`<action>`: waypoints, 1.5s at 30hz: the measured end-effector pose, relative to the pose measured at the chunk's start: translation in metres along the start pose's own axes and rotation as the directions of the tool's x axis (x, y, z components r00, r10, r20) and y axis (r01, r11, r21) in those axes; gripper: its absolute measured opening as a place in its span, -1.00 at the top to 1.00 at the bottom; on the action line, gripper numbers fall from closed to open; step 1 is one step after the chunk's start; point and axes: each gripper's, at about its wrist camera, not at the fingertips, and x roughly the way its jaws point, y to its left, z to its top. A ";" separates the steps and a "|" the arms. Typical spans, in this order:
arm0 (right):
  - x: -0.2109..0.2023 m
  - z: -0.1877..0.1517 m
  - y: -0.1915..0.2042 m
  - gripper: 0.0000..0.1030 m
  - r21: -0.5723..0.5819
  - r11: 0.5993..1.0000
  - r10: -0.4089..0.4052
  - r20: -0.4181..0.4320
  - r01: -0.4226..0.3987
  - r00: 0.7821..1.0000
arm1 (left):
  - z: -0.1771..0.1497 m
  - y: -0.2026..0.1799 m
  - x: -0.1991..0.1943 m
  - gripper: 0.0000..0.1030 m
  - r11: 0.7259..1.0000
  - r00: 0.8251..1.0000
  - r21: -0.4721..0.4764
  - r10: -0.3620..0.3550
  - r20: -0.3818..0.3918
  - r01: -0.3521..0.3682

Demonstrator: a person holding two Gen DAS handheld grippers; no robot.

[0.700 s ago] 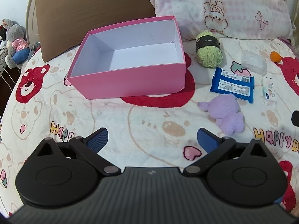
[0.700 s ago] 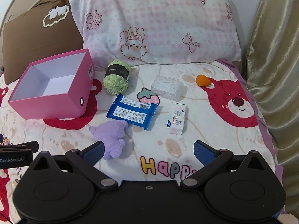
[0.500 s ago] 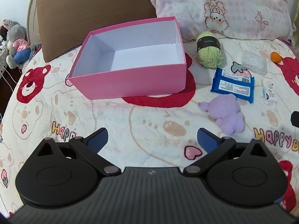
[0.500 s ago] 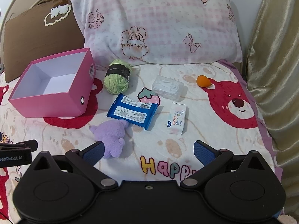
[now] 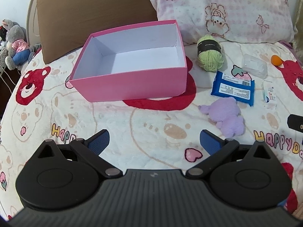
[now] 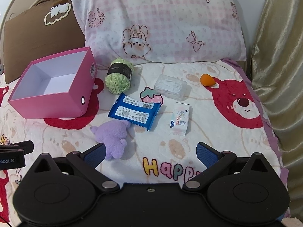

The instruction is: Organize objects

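An empty pink box sits open on the bed, ready for filling; yarn, wipes and a purple plush lie beside it; left tongs and right tongs both gape empty.

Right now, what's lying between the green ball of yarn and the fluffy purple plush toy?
The blue flat wipes packet lies between the green ball of yarn and the fluffy purple plush toy, its near corner touching the plush. The right wrist view shows it best.
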 end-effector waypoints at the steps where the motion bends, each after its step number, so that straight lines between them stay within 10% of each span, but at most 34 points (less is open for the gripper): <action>1: 0.000 0.000 0.000 -0.99 0.000 1.000 0.000 -0.001 0.000 1.000 | -0.001 0.000 0.000 -1.00 1.000 1.000 0.000 -0.001 -0.001 0.001; 37: -0.024 0.012 -0.016 -0.99 -0.016 1.000 -0.014 0.026 0.014 1.000 | 0.010 -0.003 -0.027 -1.00 0.991 0.998 0.126 -0.058 0.026 0.054; 45: -0.034 0.020 -0.029 -1.00 -0.014 0.980 0.201 0.077 -0.200 0.977 | 0.035 -0.005 -0.037 -1.00 0.970 0.985 0.182 -0.169 0.027 0.161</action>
